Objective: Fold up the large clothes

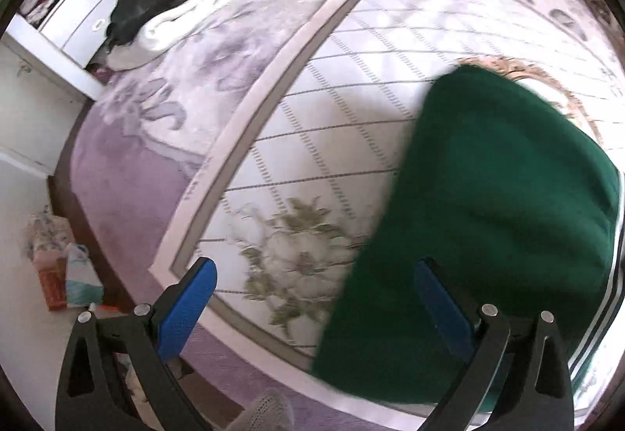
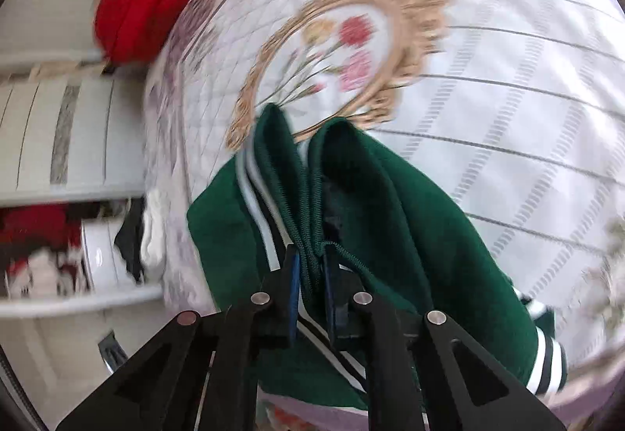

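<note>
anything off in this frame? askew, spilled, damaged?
No damage or spill visible. The green jacket is bunched where the right gripper pinches its zipper edge, not flat. The left gripper is open and empty. A loose pile of black and white clothes sits at the bed's far edge.

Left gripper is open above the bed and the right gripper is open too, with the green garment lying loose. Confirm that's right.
Not quite. The right gripper is shut on the green garment: the right wrist view shows its jaws pinching the zipped edge. The rest holds: the left gripper is open above the bed, as the left wrist view shows.
</note>
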`<state>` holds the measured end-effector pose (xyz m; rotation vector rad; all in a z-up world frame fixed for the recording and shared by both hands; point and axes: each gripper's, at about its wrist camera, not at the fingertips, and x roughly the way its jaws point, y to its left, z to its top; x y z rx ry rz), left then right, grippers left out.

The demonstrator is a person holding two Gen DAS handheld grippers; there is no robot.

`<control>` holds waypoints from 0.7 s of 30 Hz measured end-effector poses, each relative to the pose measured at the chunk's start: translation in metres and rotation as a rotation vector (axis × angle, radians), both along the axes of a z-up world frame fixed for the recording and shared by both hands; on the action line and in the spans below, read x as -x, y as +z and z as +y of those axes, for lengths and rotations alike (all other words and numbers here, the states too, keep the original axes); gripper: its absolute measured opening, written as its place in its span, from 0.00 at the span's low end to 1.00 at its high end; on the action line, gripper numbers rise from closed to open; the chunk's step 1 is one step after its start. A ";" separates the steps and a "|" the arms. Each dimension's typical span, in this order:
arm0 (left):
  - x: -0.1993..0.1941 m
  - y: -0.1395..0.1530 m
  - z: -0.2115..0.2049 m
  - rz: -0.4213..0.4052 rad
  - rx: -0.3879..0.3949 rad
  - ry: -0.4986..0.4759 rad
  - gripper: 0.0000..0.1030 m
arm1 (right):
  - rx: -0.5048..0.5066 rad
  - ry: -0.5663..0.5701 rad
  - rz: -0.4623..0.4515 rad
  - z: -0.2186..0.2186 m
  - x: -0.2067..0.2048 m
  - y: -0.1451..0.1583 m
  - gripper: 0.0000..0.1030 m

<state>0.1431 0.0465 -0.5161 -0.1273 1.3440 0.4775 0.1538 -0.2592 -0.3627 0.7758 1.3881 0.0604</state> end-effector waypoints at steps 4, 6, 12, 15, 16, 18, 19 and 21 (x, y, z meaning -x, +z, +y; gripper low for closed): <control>0.007 -0.013 0.016 0.044 0.013 0.047 1.00 | 0.118 -0.012 0.228 -0.017 0.003 -0.052 0.16; 0.011 -0.011 0.015 0.039 0.010 0.062 1.00 | 0.057 -0.002 0.253 -0.025 -0.005 -0.051 0.17; 0.011 -0.017 0.009 0.040 0.019 0.076 1.00 | 0.115 0.050 0.100 -0.045 -0.039 -0.006 0.67; 0.011 -0.017 0.006 0.032 0.020 0.085 1.00 | 0.104 0.076 0.058 -0.042 -0.070 -0.013 0.68; 0.011 -0.017 0.006 0.032 0.016 0.086 1.00 | 0.095 0.115 0.054 -0.031 -0.082 -0.019 0.68; 0.014 -0.016 0.007 0.035 0.004 0.100 1.00 | 0.135 0.179 0.051 -0.014 -0.096 -0.031 0.25; 0.015 -0.016 0.009 0.036 0.004 0.105 1.00 | 0.137 0.186 0.055 -0.011 -0.097 -0.031 0.13; 0.020 -0.016 0.015 0.038 0.005 0.128 1.00 | 0.083 0.112 -0.002 -0.017 -0.088 -0.013 0.11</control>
